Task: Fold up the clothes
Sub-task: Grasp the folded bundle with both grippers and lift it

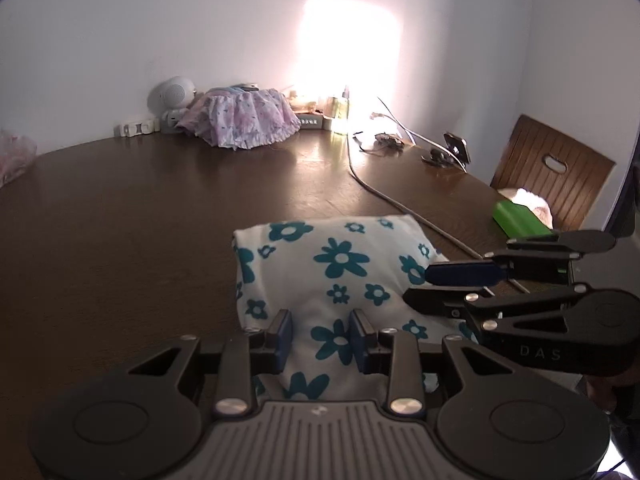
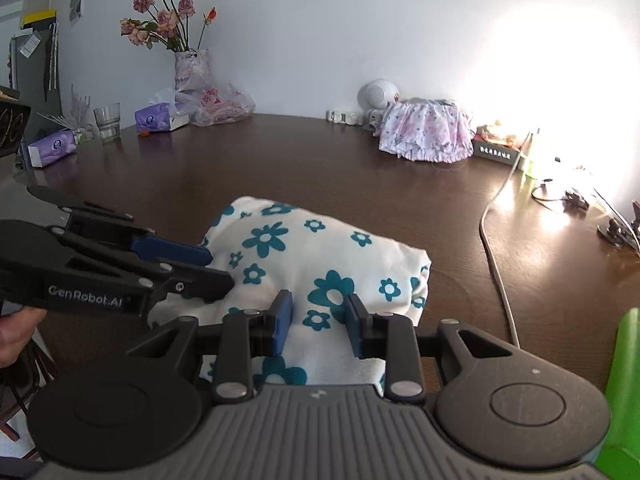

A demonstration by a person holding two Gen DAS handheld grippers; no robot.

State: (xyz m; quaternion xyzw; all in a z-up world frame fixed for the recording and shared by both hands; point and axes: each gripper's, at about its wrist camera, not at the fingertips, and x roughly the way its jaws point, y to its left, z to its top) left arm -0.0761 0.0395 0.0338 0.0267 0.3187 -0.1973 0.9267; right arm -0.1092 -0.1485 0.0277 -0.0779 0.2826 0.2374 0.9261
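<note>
The floral cloth (image 1: 320, 276) lies on the brown table (image 1: 140, 220), near the front edge, bunched into a rough rectangle: white with teal flowers, puffy, edges soft, not flat. It looks folded over at least once, with the far edge (image 2: 320, 216) rounded like a fold line. How many layers there are cannot be told.

The left gripper (image 1: 320, 336) sits over the near part of the cloth with its jaws narrow and a gap between the blue pads (image 1: 285, 338). Cloth rises into that gap, but I cannot tell whether the pads press on it. From the right wrist view the left gripper (image 2: 216, 268) appears side-on at the cloth's left edge, fingertips at the fabric.

The right gripper (image 2: 318, 326) is much the same: jaws narrow, cloth humped between the pads (image 2: 282, 326), contact uncertain. In the left wrist view it (image 1: 416, 284) reaches in from the right, with its fingers one above the other at the cloth's right edge.

Judgement: the fold is well along, with the garment already reduced to a compact bundle. What seems left is a last fold or a flattening and squaring of the edges, since the top bulges and the near edge is hidden under both grippers.

Off the work: a second frilly pink garment (image 2: 426, 136) lies heaped at the far wall, untouched, so it is likely still to be folded. A cable (image 2: 496, 256) runs across the table just right of the cloth, apart from it.
</note>
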